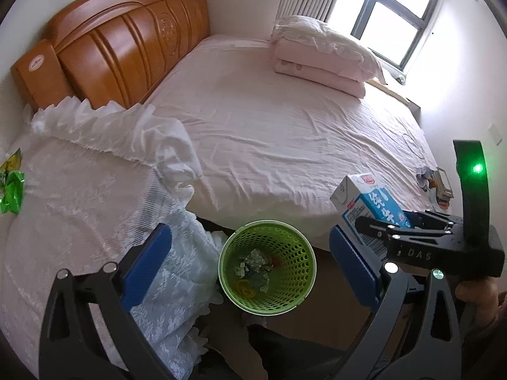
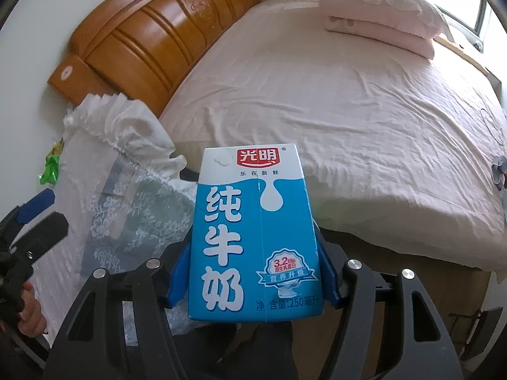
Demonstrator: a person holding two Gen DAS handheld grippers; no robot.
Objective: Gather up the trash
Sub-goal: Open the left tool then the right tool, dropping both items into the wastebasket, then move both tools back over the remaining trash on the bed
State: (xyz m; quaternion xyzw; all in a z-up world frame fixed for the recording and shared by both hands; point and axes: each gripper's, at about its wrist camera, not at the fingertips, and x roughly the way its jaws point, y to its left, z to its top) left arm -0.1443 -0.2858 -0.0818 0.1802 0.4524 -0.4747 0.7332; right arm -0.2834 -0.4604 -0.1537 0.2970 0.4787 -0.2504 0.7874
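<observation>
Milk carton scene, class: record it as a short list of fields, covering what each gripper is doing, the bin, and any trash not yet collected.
right gripper: shut on milk carton
left gripper: open, empty, above the green bin
bin contents: scraps at the bottom
trash left: green wrapper on the lace-covered table
carton position: right of the bin, not yet over it
</observation>
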